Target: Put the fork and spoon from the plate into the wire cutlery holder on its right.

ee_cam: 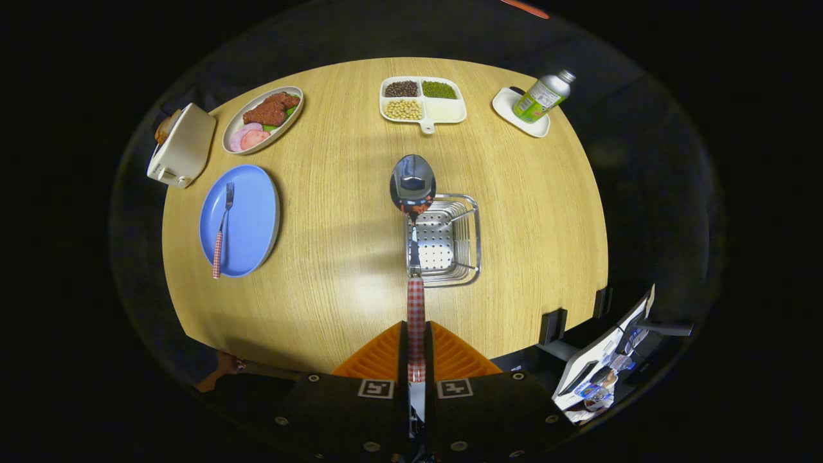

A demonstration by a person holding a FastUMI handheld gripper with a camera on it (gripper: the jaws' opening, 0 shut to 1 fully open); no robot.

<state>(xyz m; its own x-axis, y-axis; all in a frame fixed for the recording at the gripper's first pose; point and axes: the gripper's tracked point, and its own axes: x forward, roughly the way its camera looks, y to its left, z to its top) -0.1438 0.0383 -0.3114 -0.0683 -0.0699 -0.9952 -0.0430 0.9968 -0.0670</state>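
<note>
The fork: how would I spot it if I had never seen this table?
Start at the round wooden table and find the blue plate beside the white toaster. The fork lies alone on that plate, apart from the spoon that the tool grips by its handle over the wire cutlery holder. Both handles are red-checked; only the fork has tines.

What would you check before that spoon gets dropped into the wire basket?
1. Grip: the gripper is shut on the spoon by its checked handle: ok.
2. Spoon's bowl points ahead toward the wire cutlery holder: ok.
3. Spoon lined up over the holder's opening: cannot tell; height above it is unclear.
4. Holder upright on the table, with room inside: ok.
5. Fork still lying on the blue plate, next to collect: ok.
</note>
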